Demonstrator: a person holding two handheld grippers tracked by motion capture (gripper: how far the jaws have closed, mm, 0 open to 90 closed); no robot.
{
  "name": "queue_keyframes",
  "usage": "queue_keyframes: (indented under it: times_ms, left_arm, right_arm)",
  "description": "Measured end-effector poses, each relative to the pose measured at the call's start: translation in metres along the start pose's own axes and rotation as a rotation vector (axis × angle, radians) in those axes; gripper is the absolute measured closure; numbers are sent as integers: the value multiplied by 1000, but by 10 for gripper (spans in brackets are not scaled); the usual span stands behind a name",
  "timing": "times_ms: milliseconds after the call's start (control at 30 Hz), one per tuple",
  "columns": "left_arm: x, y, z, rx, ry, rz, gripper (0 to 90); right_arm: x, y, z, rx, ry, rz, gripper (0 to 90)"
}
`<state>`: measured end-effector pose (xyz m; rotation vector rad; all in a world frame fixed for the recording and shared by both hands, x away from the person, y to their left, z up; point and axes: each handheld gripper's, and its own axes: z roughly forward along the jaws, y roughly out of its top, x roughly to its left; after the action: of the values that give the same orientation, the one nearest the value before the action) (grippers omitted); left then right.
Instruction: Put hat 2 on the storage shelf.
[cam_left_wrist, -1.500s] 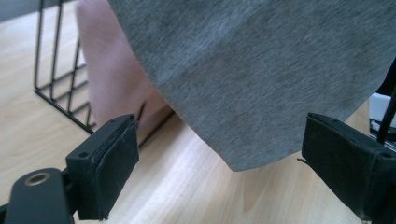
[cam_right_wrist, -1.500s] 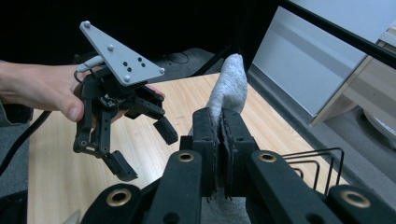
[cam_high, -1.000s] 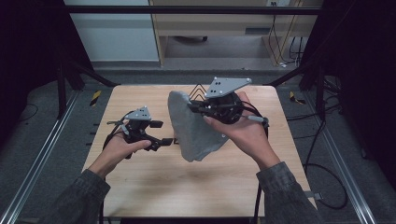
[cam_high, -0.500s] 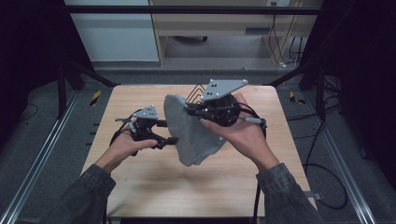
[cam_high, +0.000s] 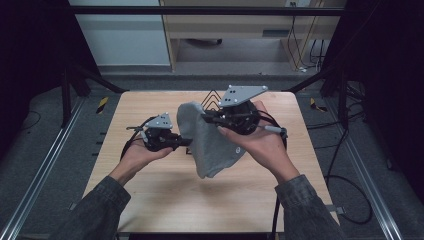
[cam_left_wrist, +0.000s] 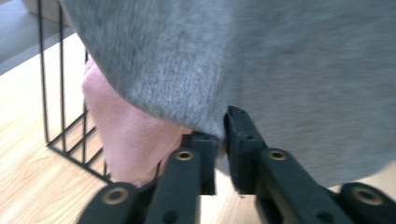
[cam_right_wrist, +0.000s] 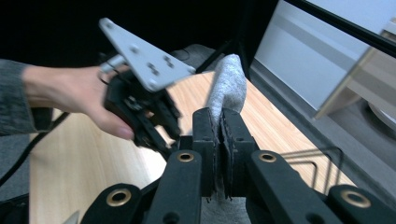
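A grey cloth hangs above the table, pinched at its top by the right tool. The left tool has just closed on its side edge. Folding or placing remains.

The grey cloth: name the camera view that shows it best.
The high view: there the grey cloth hangs whole above the table between the left claw and right claw. The left gripper view gives a blurred close-up of its edge pinched between the jaws; the right gripper view shows a narrow fold clamped in the jaws.
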<state>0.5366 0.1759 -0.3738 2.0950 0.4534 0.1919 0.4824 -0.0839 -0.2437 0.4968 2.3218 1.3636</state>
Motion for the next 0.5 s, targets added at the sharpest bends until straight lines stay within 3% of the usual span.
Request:
queue_keyframes:
  times_ms: [267,300,333,367,400,500]
  left_arm:
    - [-6,25,-30,30,55,17,877]
    - [-5,34,-37,35,73,15,877]
    - [-5,34,-37,35,73,15,878]
    - [-6,47,-45,48,93,35,878]
    - [-6,47,-45,48,93,35,877]
    - [-6,67,-56,54,121,56,877]
  right_arm:
    - [-19,-10,-11,1,-61,48,861]
    - [-25,-11,-14,-8,-76,68,860]
    - [-25,-11,-14,-8,-76,68,860]
    - [-30,-10,-16,-25,-91,82,861]
    - [-30,-10,-16,-25,-91,82,861]
    - [-38,-4,-23,-69,-109,110,860]
